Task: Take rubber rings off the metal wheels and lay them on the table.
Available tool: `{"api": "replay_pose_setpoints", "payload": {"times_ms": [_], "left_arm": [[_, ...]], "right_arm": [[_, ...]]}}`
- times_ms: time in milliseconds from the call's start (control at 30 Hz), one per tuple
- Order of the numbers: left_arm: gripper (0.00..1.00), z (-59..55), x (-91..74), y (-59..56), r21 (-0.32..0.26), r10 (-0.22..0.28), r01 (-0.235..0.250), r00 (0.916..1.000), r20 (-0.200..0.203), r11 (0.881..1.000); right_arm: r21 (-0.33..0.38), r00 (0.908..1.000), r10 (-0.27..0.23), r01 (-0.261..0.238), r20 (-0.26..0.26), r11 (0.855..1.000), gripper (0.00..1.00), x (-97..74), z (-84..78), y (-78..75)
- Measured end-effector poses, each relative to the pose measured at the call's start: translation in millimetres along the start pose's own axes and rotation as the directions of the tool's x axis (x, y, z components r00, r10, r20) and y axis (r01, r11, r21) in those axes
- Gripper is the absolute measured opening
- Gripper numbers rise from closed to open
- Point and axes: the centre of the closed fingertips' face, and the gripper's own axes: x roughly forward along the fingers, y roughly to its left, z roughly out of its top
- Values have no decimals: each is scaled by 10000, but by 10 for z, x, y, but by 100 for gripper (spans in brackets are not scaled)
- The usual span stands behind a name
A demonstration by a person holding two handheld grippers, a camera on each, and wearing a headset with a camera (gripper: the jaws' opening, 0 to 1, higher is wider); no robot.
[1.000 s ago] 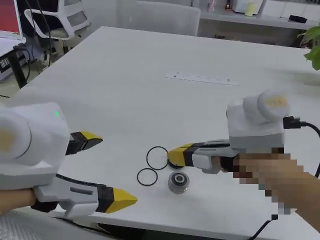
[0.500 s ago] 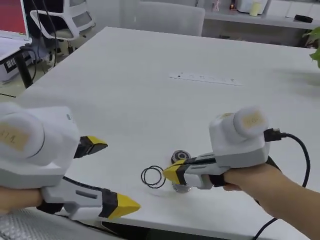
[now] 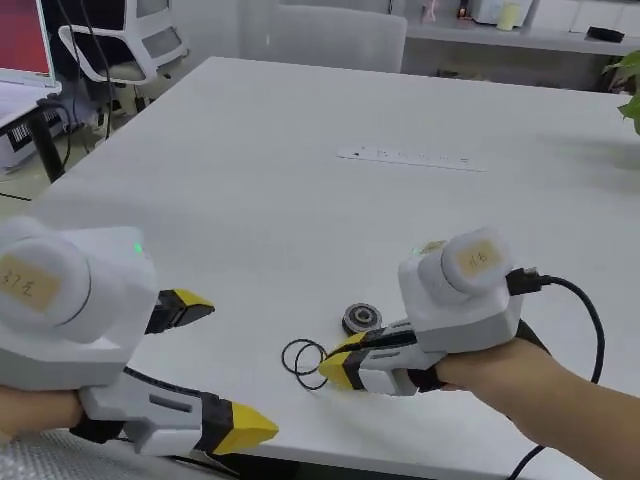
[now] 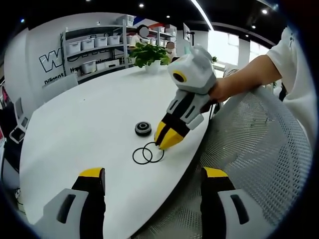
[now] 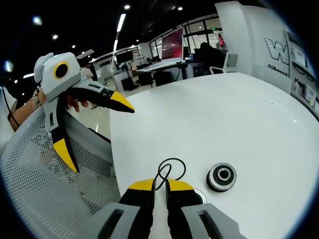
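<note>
Two thin black rubber rings (image 3: 304, 358) lie overlapping on the white table (image 3: 300, 200), near its front edge. A bare metal wheel (image 3: 361, 318) rests just beyond them. My right gripper (image 3: 335, 370) is shut, and its yellow tips pinch the right edge of one ring. The right gripper view shows that ring (image 5: 169, 169) running in between the tips (image 5: 160, 188), with the wheel (image 5: 222, 177) to the right. My left gripper (image 3: 215, 370) hangs open to the left of the rings, off the near edge. Its view shows the rings (image 4: 148, 153), the wheel (image 4: 143, 128) and the right gripper (image 4: 167, 140).
A white power strip (image 3: 410, 157) lies further back on the table. Chairs (image 3: 320, 35) stand at the far end, and a mesh chair (image 4: 249, 149) sits at the near edge. A desk with a monitor (image 3: 20, 40) is at the far left.
The right gripper has come toward the near edge with a ring in its tips. The two rings lay apart before and now overlap. The wheel now lies beyond the gripper.
</note>
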Motion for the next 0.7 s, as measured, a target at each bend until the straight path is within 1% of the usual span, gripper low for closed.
{"api": "replay_pose_setpoints", "payload": {"times_ms": [33, 100, 233, 433, 500, 567, 700], "left_arm": [[76, -9, 1, -2, -18, -8, 8, 10000, -48, 10000], [75, -22, 2, 0, -41, 1, -1, 9999, -108, 10000], [75, -13, 4, 2, -78, -11, 11, 10000, -35, 10000], [75, -25, 6, 0, -82, -18, 17, 10000, -94, 10000], [75, -25, 6, 3, -121, -4, 2, 10000, -87, 9999], [75, -30, 6, 4, -173, -25, 23, 9999, -98, 9998], [74, -27, 6, 1, -196, -16, 14, 10000, -81, 9998]], "right_arm": [[56, 9999, -81, 82, -84, 10000, 7, -3, -12, -24], [75, 9998, -164, 165, -86, 9998, 9, -12, -13, -51], [362, 9993, -360, 358, 41, 9987, 9, -55, 21, -127], [752, 9975, -691, 677, 169, 9949, 8, -118, 55, -236], [877, 9967, -756, 729, 284, 9935, 8, -145, 82, -267], [1290, 9965, -739, 683, 391, 9893, 9, -163, 103, -286], [1491, 9942, -900, 804, 587, 9855, 9, -212, 140, -347]]}}
